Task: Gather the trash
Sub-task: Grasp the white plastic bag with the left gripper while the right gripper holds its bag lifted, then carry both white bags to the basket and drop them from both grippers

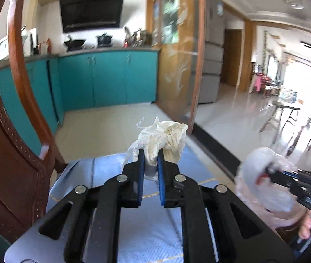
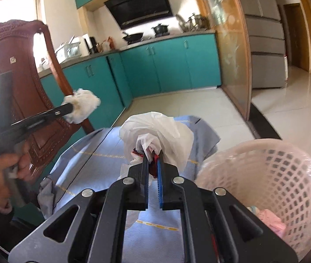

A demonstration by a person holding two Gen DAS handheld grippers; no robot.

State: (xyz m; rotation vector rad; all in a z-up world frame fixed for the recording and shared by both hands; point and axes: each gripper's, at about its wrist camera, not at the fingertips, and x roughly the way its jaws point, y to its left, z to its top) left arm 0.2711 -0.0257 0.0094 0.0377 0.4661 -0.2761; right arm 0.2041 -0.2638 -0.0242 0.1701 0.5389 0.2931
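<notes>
Left gripper fingers pinching the soft crumpled white tissue wad, right gripper fingers nipping the light, slippery white plastic bag by its bunched neck.

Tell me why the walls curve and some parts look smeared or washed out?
Left wrist view: the fisheye bends the wooden chair; the plastic bag is motion-blurred, and the far right room is blown out by daylight. Right wrist view: the window is overexposed, the basket rim is soft, and the crumpled tissue is slightly blurred.

The right gripper clamps a white plastic bag (something red inside); the left gripper grips crumpled tissue; a pink basket sits right.
</notes>
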